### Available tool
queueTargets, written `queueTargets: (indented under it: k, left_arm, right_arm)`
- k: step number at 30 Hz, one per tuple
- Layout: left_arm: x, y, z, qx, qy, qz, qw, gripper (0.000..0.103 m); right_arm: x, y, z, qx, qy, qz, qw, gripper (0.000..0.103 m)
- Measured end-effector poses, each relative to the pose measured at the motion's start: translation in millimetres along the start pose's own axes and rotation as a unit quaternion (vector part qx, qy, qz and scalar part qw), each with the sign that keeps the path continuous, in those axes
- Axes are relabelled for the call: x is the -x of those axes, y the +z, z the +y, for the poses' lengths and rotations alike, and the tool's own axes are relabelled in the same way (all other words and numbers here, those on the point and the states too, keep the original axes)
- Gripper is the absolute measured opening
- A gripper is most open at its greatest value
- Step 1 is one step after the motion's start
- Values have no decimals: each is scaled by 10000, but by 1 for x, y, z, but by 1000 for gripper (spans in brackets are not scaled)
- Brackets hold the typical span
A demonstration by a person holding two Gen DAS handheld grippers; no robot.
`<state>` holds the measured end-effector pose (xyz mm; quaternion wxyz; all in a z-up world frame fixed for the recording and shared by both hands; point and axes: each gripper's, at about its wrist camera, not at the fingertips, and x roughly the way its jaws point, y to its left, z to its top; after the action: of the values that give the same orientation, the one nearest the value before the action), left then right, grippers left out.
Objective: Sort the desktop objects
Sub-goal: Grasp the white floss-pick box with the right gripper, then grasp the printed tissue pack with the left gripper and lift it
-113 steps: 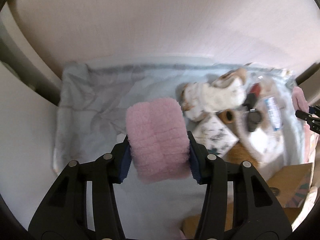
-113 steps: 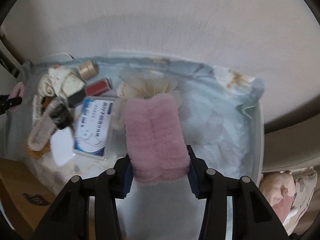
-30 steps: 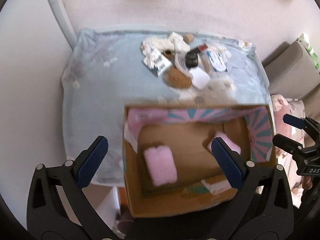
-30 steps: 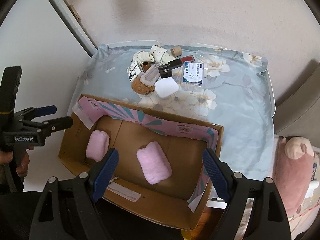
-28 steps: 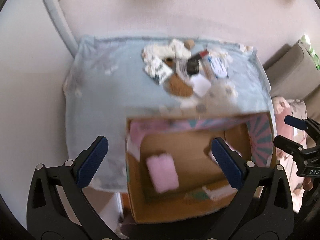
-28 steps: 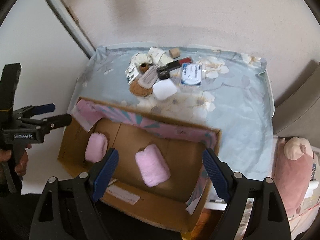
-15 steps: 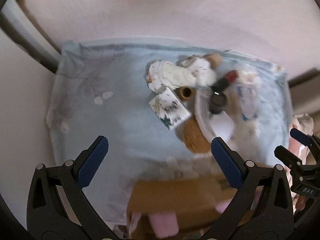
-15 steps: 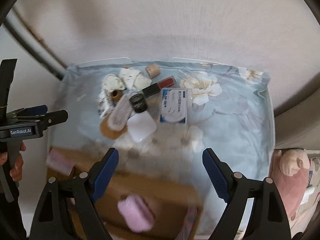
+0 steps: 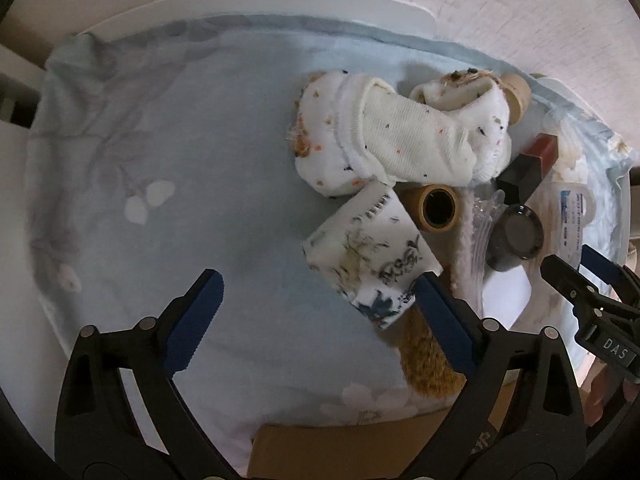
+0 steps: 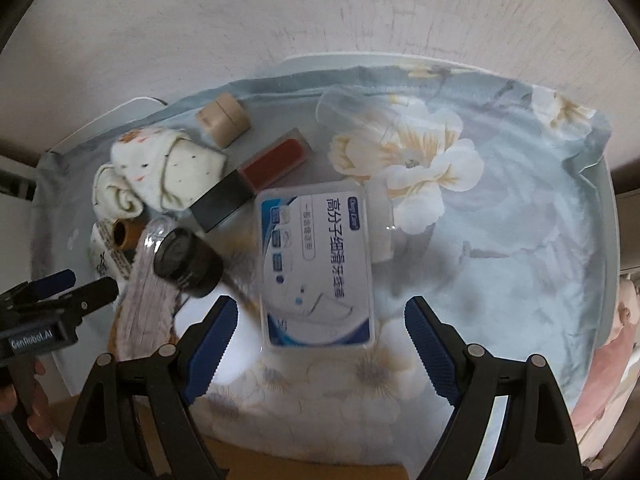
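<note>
At the bottom of the left wrist view, the left tongs are spread wide and hold nothing. They hang over the blue cloth on the tabletop. Between their tips, closer to the right one, lies a flowery packet. Above the packet are rolled white socks. Just right of the packet sit a brown tape roll and a black jar. Under the packet, a brown furry thing pokes out. A cardboard box shows at the bottom edge.

Low in the right wrist view, the right tongs are also spread wide and hold nothing. A clear case with a blue and white label lies between their tips, a bit higher up. Left of the case is the black jar, resting on a fuzzy pink strip. A red and black block lies tilted above the case. A tan roll sits near the upper left. The left tongs show at the left edge of this view.
</note>
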<state>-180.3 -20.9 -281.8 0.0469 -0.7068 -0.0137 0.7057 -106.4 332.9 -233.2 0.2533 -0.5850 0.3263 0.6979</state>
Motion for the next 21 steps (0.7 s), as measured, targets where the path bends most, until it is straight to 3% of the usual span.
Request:
queueTargets:
  k: [2, 3, 5, 6, 7, 10, 13, 21]
  left_arm:
    - [-1, 0, 1, 24, -144, -14, 9999, 93]
    - [0, -1, 1, 39, -241, -35, 9997, 87]
    - [2, -2, 0, 1, -422, -53, 9991, 75]
    - [5, -2, -2, -47, -536, -84, 9985, 62]
    - [7, -3, -4, -70, -594, -94, 9982, 55]
    - [17, -5, -8, -207, -438, -142, 9987, 46]
    - [27, -8, -3, -147, -520, -179, 9984, 37]
    - [49, -23, -1, -261, -466, -300, 9981, 27]
  right_arm:
    - [-6, 1, 0, -17, -42, 62, 10000, 82]
    - [-9, 1, -1, -34, -48, 93, 9999, 73]
    - [-15, 0, -2, -70, -5, 182, 9998, 61]
    - [-15, 0, -3, -70, -35, 155, 9998, 55]
    - [-13, -1, -3, -63, -6, 112, 9999, 55]
    - [-4, -5, -11, -234, 7, -38, 9997, 55]
    - [8, -9, -22, -393, 35, -166, 9991, 55]
    - [40, -28, -41, -479, 10, -431, 9979, 55]
